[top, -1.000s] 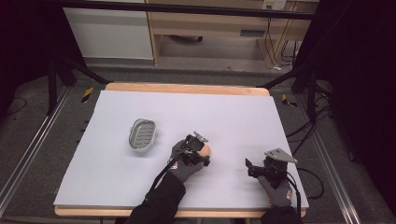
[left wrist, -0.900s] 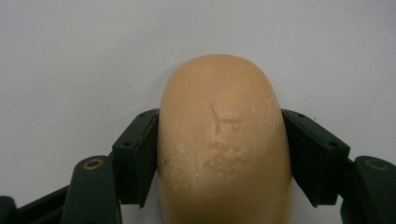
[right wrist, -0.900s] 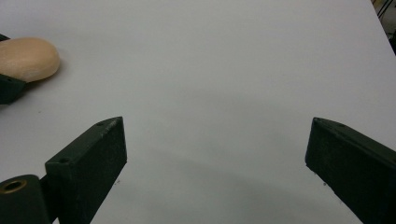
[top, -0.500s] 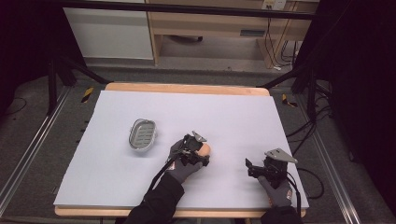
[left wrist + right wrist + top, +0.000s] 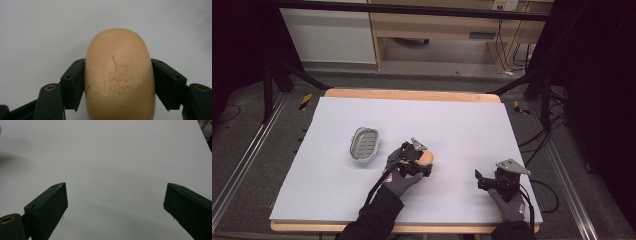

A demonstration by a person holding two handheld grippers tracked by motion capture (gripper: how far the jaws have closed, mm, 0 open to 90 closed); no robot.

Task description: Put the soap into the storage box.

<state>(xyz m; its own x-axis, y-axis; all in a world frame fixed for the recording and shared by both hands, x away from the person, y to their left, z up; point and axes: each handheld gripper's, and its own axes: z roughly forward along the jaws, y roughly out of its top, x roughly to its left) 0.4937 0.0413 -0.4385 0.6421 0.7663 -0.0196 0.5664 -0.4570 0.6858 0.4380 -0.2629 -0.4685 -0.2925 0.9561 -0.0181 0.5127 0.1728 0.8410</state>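
The left gripper [image 5: 119, 82] is clamped on a tan bar of soap [image 5: 120, 75], one black jaw pressed to each long side, and in the high view that soap [image 5: 426, 158] sits near the middle of the white table cover [image 5: 462, 120], just right of the metal soap dish [image 5: 363, 144] and apart from it. Whether the bar rests on the cover or is already lifted a little is hard to tell from above, since the hand hides its underside. The main risk, as I judge it, is the grip itself: the bar is rounded and smooth, with a powdery film on its face, and the jaws meet it on curved flanks, so a tighter squeeze or a quick swing towards the dish could make it squirt forward or twist out. The jaws also hold it near its rear half, which leaves the front heavy and may let it droop in the carry. If it is released high over the dish, it could bounce off the ribbed floor or nudge the light dish across the slick cover. The right gripper [image 5: 115, 205] lies well apart near the table's right edge, its jaws spread wide with nothing between them, so it offers no steadying for the dish from there.
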